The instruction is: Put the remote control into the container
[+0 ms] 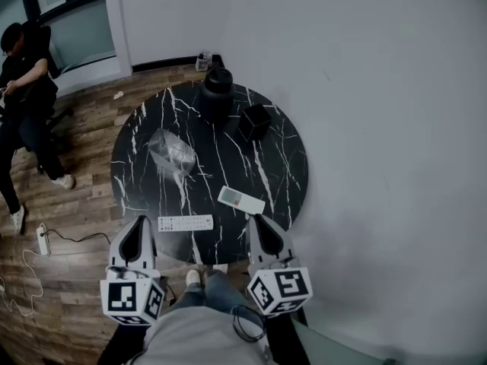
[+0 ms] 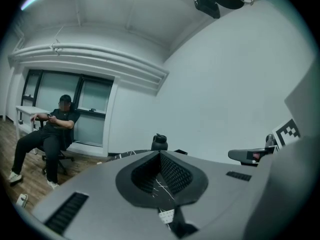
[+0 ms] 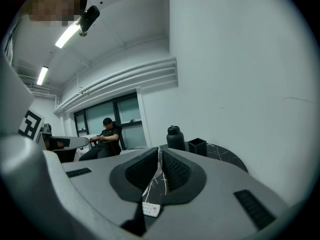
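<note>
Remote control (image 1: 185, 223) between left tongs (image 1: 141, 223), right tongs (image 1: 254, 221).

legible text: none | long white remote (image 1: 185, 223) keys: print too small | marker cube (image 1: 132, 298) faces: square patterns only

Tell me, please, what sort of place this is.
Probably an office or meeting room: a seated person by tall windows, a round black marble-look table on a wood floor, and strip lights overhead.

Counter (image 1: 281, 150): black marble-look top, white veining, smooth. Floor (image 1: 84, 120): wood-grain planks. Container (image 1: 254, 122): black, matt. Long remote control (image 1: 185, 223): white plastic. Crumpled wrap (image 1: 172, 152): clear, glossy film.
</note>
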### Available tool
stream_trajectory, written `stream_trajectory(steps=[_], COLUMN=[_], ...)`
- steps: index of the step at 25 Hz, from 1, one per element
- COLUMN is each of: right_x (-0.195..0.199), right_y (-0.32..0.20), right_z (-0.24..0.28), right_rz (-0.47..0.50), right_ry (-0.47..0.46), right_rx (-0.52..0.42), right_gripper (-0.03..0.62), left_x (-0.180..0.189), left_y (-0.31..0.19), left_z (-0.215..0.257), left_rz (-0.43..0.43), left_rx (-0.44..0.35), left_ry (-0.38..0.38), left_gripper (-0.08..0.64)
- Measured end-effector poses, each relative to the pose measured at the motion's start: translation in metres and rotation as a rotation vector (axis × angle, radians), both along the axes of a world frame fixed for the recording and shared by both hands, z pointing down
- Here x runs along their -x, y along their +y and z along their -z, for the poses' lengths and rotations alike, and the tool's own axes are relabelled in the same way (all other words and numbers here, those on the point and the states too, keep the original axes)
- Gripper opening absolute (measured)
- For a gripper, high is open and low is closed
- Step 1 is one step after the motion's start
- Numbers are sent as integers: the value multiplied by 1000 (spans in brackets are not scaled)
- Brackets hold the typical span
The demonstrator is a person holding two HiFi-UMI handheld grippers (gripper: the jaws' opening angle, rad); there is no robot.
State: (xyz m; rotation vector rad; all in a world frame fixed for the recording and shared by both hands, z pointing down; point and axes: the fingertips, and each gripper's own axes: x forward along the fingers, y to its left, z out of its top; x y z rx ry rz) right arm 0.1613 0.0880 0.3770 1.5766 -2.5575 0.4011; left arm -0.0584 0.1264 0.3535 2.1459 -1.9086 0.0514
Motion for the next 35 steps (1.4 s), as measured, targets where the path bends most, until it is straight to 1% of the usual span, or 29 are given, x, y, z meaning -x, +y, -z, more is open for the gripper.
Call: stream_trajectory(steps=[3, 6, 9, 14, 23, 29, 35], right_x=[0, 0, -1, -9, -16, -15, -4], right_y=[-17, -35, -53, -79, -112, -121, -126], right_z=[-8, -17, -28, -41, -70, -86, -109], right_rz=[19, 46, 94, 156, 290, 345, 387], right_ry=[19, 31, 46, 73, 106, 140, 191], right_rx=[16, 43, 73, 111, 155, 204, 244], right_gripper=[10, 29, 55, 84, 136, 166, 185], left_x=[-1, -2, -5, -12, -30, -34, -31], left_y=[-11, -23, -39, -63, -87, -99, -115], left_z=[-5, -8, -8, -2, -3, -3, -17], left_rz=[11, 30, 55, 97, 150, 155, 131], left_rx=[13, 21, 27, 15, 19, 37, 79], left_ry=[4, 0, -2, -7, -23, -25, -26], left_gripper=[9, 9, 9, 9, 9, 9, 9])
